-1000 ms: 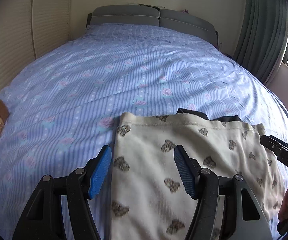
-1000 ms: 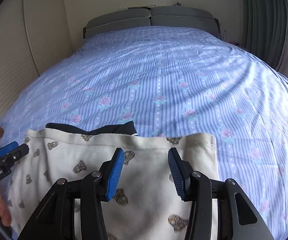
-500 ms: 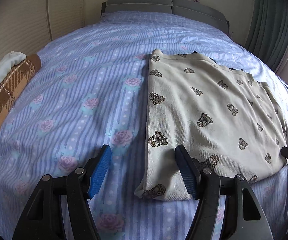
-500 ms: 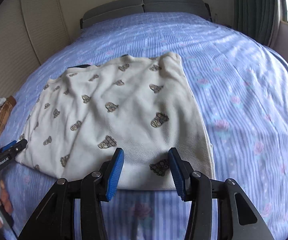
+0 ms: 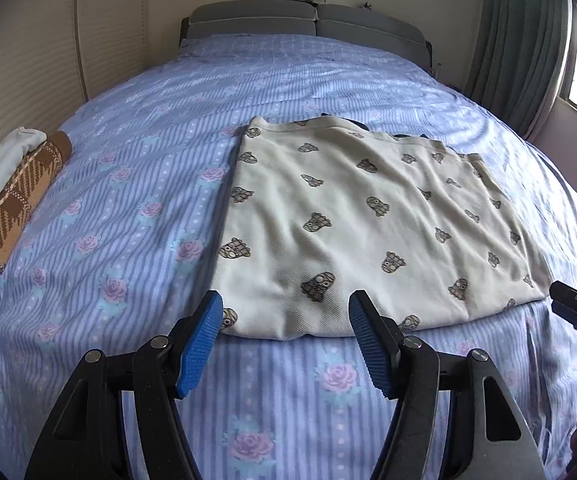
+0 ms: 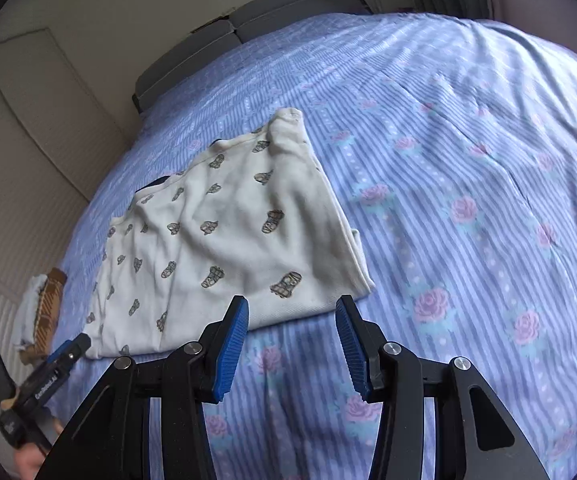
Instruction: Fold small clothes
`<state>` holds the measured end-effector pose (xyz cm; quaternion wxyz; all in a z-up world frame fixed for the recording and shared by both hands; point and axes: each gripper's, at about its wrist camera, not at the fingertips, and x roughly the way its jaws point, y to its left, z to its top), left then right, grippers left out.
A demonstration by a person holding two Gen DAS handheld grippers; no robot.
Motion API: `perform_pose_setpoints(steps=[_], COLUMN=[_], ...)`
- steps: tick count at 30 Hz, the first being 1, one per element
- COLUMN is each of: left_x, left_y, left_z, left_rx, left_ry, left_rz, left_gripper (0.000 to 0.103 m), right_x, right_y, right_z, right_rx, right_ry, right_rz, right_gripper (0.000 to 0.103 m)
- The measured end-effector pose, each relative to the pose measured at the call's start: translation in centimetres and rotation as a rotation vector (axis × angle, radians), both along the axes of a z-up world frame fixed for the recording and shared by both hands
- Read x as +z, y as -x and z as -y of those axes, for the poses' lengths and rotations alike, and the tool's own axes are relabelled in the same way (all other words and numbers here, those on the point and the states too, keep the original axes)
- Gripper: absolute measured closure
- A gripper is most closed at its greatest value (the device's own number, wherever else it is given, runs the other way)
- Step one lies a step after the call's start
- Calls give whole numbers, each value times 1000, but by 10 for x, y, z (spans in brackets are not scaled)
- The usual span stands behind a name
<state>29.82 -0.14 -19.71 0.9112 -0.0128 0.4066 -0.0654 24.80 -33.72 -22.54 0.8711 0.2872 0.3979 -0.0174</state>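
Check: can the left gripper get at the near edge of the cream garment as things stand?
Probably yes. The left gripper is open and empty, the cream garment lies flat on the bed, its near edge just beyond the fingers, nothing between.

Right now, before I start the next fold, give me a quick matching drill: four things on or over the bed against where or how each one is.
Things:
1. cream printed garment
2. folded plaid piece
3. left gripper
4. grey headboard

Places or states:
A. at the bed's far end
B. open, holding nothing
C. spread flat mid-bed
D. stacked at the bed's left edge

Pairs: 1-C, 2-D, 3-B, 4-A
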Motion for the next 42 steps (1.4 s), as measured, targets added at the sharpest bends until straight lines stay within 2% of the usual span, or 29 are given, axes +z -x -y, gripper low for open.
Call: perform_pose_setpoints(steps=[4,6,10,12,13,14,15,17,21,25,29,32,34,37,40,42], left_x=[8,12,15,16,16,17,18,21,27,34,43,45,43,37,29,23], left_y=[2,3,3,3,3,4,5,6,6,8,15,22,24,31,37,39], left_z=[7,10,11,10,9,9,8,5,-9,-35,-76,-110,-126,-151,-170,-179], left_rx=[-13,-18,-17,-12,-10,-9,-9,-8,13,51,117,161,177,202,219,225], left_ry=[5,-2,5,11,13,14,13,12,26,37,62,73,72,75,79,84], left_rz=[6,16,22,21,20,21,24,33,41,45,63,73,65,47,34,23], left_gripper=[38,38,38,38,38,38,38,38,38,38,37,34,34,34,34,34], right_x=[-23,-33,-44,-47,-49,-51,-51,-48,-17,37,89,113,114,89,52,28], right_y=[-1,-4,-11,-17,-19,-19,-21,-18,-15,-23,-47,-70,-83,-89,-76,-68], right_z=[24,31,37,36,37,39,40,40,26,-8,-71,-140,-192,-259,-303,-316], right_rx=[-61,-80,-103,-115,-133,-152,-165,-179,-180,-132,-4,141,267,436,575,632], right_ry=[-210,-302,-378,-383,-403,-422,-437,-431,-312,-90,131,285,372,446,499,496], right_rz=[-14,7,47,62,62,64,60,70,103,171,257,310,320,287,228,169], right_gripper=[57,57,57,63,72,86,92,94,96,96,96,96,96,96,96,96])
